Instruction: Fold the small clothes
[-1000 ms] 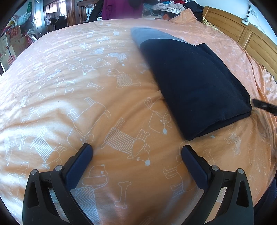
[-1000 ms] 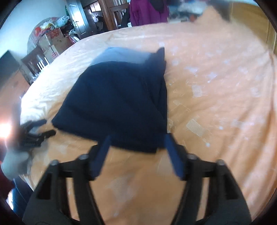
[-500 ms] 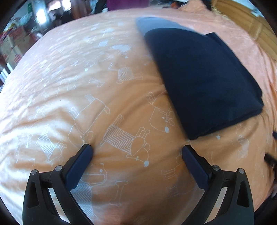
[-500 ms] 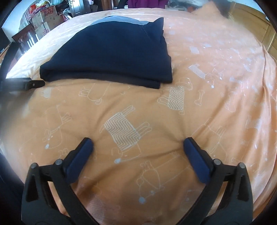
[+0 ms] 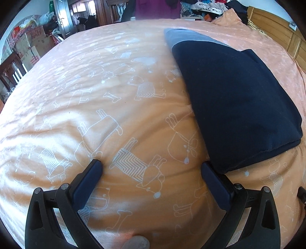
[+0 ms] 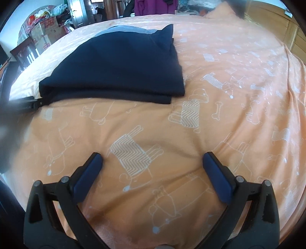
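A: Left wrist view. Left claw (image 5: 152, 166) spread wide, nothing between the fingers, hanging over the bed (image 5: 95, 92). Orange duvet cover, white dog and bone print.

B: Garment?

A: Folded navy garment (image 5: 235, 103) lies flat on the bed, right half of that view. Grey panel (image 5: 189, 36) shows at its far end. Near corner sits just beside the right-hand fingertip (image 5: 207, 168); contact or a small gap, can't tell. Layered fold edge faces the near right.

B: Surroundings?

A: Cardboard boxes (image 5: 32, 46) far left past the bed, purple clothing (image 5: 156, 8) hanging at top centre, wooden headboard (image 5: 281, 32) top right.

B: Right wrist view?

A: Left edge: a dark blurred bar (image 6: 28, 104) reaches in and meets the garment's near left corner. Too smeared to say what it is. Navy garment (image 6: 118, 67) sits in the upper left of the view, on the bed (image 6: 239, 80), well apart from the right claw (image 6: 153, 160). Two stacked fold edges face the camera, a small pointed corner (image 6: 168, 31) sticks up at the far right end, and the grey panel (image 6: 124, 29) peeks out behind.

B: Right claw state?

A: Fingers wide apart, empty, over bare duvet with a zigzag-patterned dog print between the tips.
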Available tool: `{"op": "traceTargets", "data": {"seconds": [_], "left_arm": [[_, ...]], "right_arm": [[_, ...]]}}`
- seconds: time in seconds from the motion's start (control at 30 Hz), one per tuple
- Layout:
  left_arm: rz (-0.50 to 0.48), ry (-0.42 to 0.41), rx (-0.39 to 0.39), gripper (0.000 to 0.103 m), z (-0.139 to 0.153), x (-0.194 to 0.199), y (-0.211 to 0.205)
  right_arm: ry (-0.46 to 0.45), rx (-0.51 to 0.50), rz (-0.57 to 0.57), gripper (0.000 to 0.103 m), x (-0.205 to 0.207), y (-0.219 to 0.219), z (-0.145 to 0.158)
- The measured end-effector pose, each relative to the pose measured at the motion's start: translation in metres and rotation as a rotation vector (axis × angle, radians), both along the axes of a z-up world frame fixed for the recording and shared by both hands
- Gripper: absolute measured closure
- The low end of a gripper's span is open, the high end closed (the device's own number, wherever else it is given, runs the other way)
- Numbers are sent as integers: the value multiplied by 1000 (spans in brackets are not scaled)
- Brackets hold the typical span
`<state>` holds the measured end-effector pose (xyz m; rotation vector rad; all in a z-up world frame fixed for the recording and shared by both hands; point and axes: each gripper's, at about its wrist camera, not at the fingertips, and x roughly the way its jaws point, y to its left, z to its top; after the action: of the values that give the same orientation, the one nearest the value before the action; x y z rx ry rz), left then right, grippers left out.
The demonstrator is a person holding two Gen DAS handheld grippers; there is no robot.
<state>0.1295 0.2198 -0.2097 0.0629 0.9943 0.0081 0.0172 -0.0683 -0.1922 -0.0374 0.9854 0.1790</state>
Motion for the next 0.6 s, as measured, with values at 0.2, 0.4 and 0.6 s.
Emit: {"op": "traceTargets", "data": {"seconds": [0.2,0.4,0.6], "left_arm": [[4,-6,7,0,-2,-2,0],[5,-5,10,0,-3,0,0],[5,-5,9,0,-3,0,-1]], "right_arm": [[-12,-7,-8,0,2,0,-1],[-13,-1,-10,0,0,0,0],[-12,-1,-11,0,0,1,0]]}}
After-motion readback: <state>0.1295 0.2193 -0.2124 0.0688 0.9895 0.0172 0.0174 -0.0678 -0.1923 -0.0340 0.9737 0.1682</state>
